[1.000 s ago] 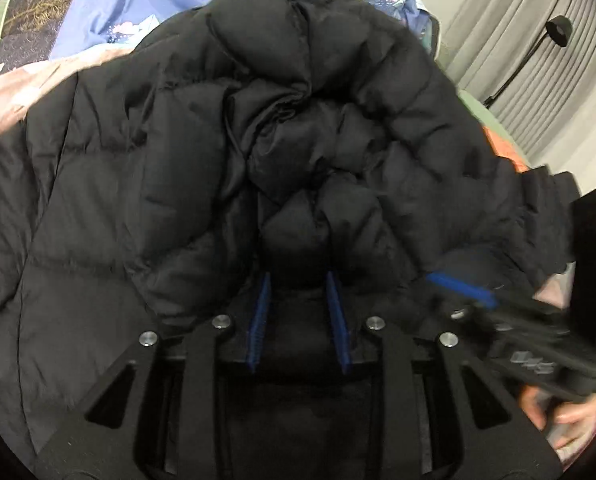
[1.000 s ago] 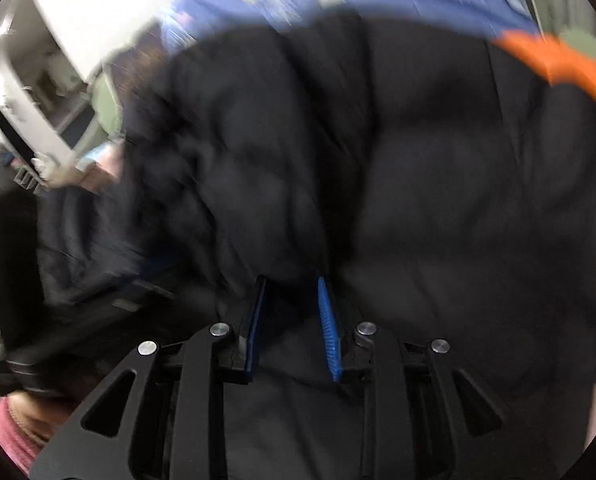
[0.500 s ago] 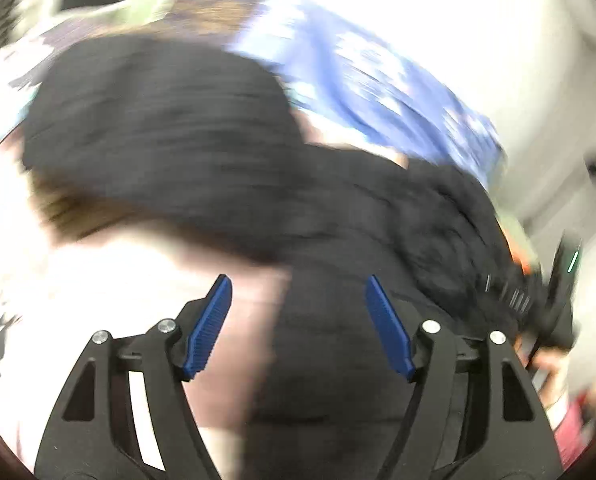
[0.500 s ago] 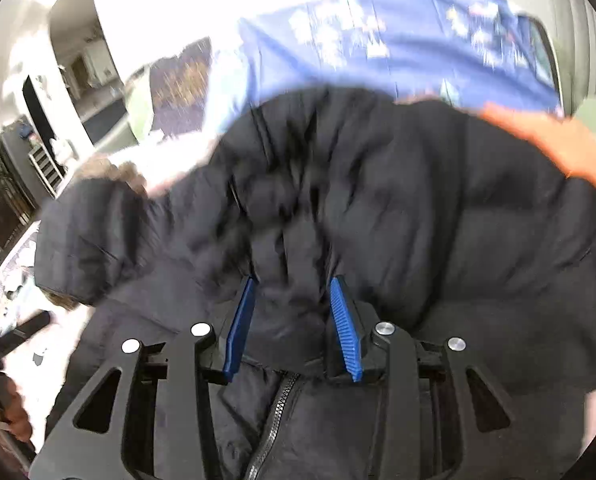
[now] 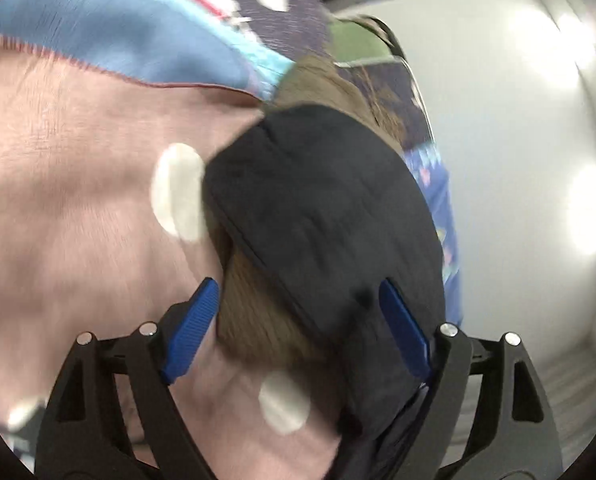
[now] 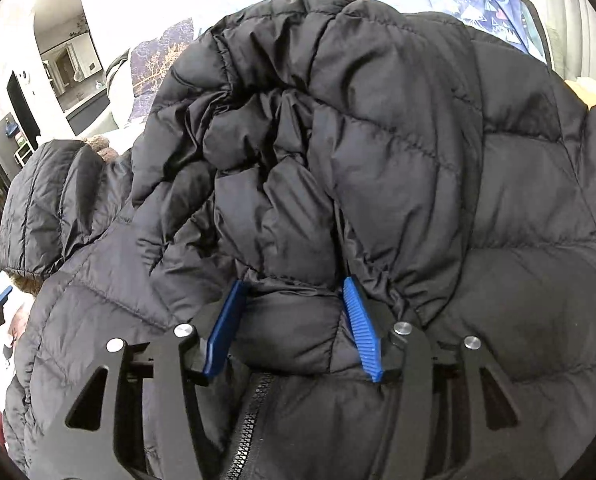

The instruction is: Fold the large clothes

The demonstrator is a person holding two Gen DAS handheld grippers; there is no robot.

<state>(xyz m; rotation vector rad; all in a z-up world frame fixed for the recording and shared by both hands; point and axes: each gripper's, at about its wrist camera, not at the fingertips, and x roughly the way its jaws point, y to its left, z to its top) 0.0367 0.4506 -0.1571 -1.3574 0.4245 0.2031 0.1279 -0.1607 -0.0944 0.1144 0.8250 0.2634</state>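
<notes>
Your left tool [image 5: 298,330] is opening over the furry hood [image 5: 321,216]; only your right tool [image 6: 294,326], opening too, shows the coat's zipper [image 6: 254,412].

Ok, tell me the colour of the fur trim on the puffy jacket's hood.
Brown fur trim edges the black quilted hood; the left wrist view shows it best.

Left gripper [image 5: 298,332] let go, swung to hood [image 5: 321,216]; right gripper [image 6: 294,328] fingers opening round sleeve [image 6: 294,328].

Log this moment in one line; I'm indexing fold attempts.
left gripper: opening over fur-trimmed hood | right gripper: opening, sleeve cuff between fingers | black puffer jacket: bunched
</notes>
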